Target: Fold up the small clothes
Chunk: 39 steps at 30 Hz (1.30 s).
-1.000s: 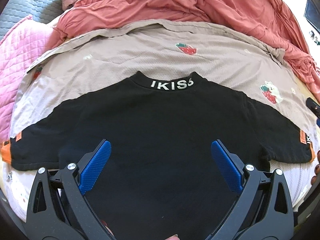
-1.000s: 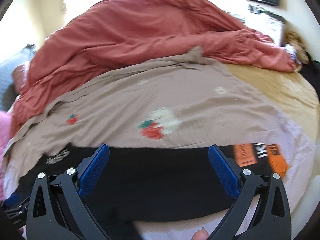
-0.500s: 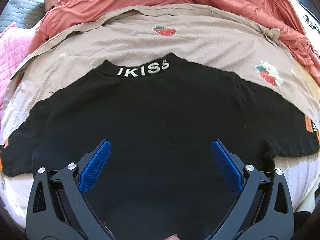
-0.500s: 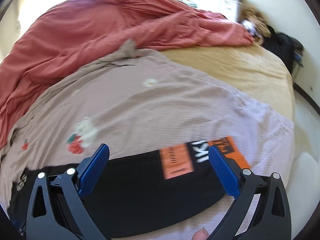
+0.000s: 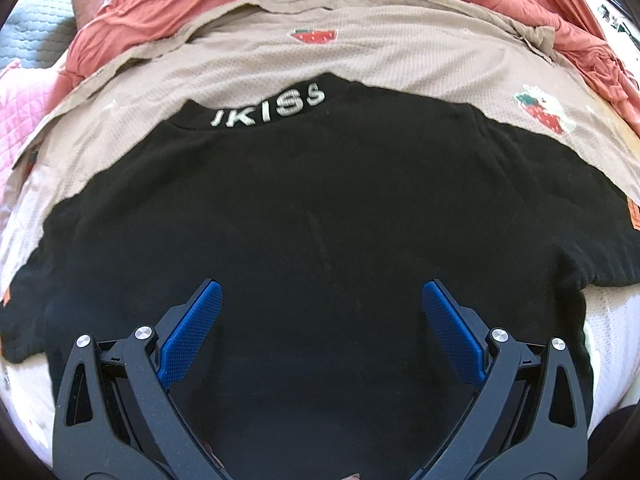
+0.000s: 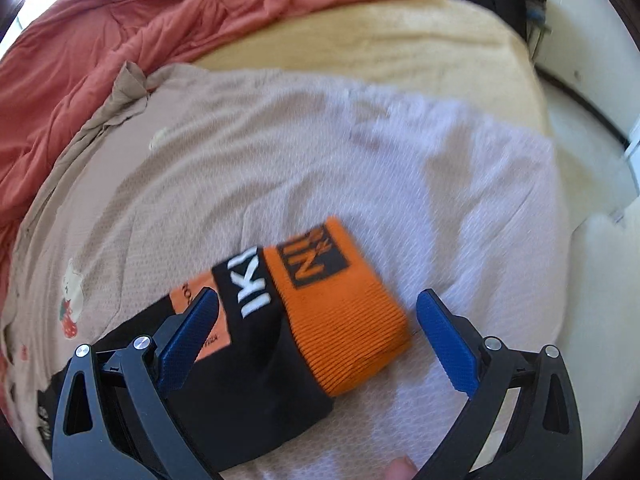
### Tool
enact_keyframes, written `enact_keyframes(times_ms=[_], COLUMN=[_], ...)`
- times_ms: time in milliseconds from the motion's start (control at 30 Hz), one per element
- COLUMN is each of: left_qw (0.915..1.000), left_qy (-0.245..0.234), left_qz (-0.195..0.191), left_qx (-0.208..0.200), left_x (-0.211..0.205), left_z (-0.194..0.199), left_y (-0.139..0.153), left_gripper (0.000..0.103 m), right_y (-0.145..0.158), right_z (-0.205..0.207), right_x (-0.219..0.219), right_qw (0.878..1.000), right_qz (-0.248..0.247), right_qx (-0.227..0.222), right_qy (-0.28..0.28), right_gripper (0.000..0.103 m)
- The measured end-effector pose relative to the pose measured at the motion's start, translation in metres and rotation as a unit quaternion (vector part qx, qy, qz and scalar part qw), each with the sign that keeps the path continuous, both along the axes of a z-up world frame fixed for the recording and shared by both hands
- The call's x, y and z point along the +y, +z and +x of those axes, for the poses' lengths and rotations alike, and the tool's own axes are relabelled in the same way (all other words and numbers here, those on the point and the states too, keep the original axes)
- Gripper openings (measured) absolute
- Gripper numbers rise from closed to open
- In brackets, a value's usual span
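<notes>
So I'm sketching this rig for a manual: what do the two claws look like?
Both look alike. The left claw and right claw have black angular frames with cut-out slots, silver round screws at the joints, and two blue textured pads facing inward. No cables or markings show.

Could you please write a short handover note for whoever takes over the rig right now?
Left gripper: open, over the middle of the black T-shirt, holding nothing.
Right gripper: open, with the shirt's orange sleeve cuff between its fingers, not gripped.
The shirt lies flat, sleeves spread, on the beige blanket.
Done: shirt laid out.
Left: every fold, probably starting with this sleeve.
</notes>
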<state>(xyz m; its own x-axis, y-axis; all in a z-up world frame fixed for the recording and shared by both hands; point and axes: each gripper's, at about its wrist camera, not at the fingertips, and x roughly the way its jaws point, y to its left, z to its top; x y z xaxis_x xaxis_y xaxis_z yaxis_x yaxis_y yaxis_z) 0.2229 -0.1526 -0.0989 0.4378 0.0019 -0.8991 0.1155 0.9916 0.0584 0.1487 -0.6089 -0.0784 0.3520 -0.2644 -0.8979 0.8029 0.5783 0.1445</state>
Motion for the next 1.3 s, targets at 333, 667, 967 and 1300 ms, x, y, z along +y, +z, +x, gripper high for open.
enact_keyframes(times_ms=[333, 667, 967, 1300], left_qw=[0.9999, 0.9981, 0.994, 0.9893], left_qy=[0.008, 0.042, 0.095, 0.128], left_qz=[-0.013, -0.046, -0.054, -0.069], left_qx=[0.003, -0.004, -0.009, -0.009], left_x=[0.003, 0.029, 0.075, 0.109], left_z=[-0.005, -0.015, -0.017, -0.02], left_y=[-0.008, 0.007, 0.02, 0.023], left_gripper=[0.095, 0.095, 0.095, 0.095], right_y=[0.015, 0.054, 0.059, 0.033], right_z=[0.003, 0.041, 0.074, 0.075], right_x=[0.008, 0.089, 0.246, 0.329], right_qw=[0.998, 0.962, 0.886, 0.813], right_qz=[-0.006, 0.025, 0.044, 0.101], right_qx=[-0.043, -0.174, -0.195, -0.181], right_qy=[0.036, 0.209, 0.419, 0.544], right_gripper=[0.011, 0.004, 0.004, 0.016])
